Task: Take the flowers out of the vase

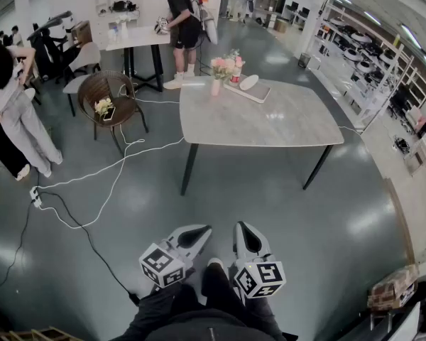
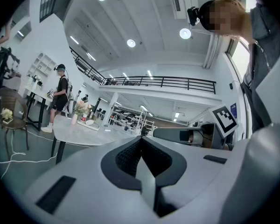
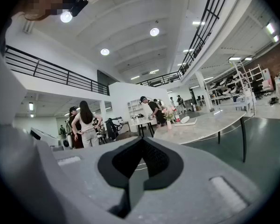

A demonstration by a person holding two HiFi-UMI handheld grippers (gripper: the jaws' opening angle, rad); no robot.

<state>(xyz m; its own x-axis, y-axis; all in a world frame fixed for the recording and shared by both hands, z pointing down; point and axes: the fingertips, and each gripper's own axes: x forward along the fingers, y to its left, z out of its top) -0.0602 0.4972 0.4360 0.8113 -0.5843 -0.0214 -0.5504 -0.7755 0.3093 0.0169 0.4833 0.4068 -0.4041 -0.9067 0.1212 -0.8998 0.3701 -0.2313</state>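
Head view has the left gripper [image 1: 199,233] and right gripper [image 1: 243,227] low, jaws closed and empty, well apart from the flowers [image 1: 226,65] in their vase [image 1: 215,87] on the table [image 1: 270,119]. Approach seems the step in hand; next, walk closer and open the jaws.

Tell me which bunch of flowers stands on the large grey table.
The pink bunch in the pale pink vase, at the grey table's far edge; the yellowish bunch sits on the round brown chair.
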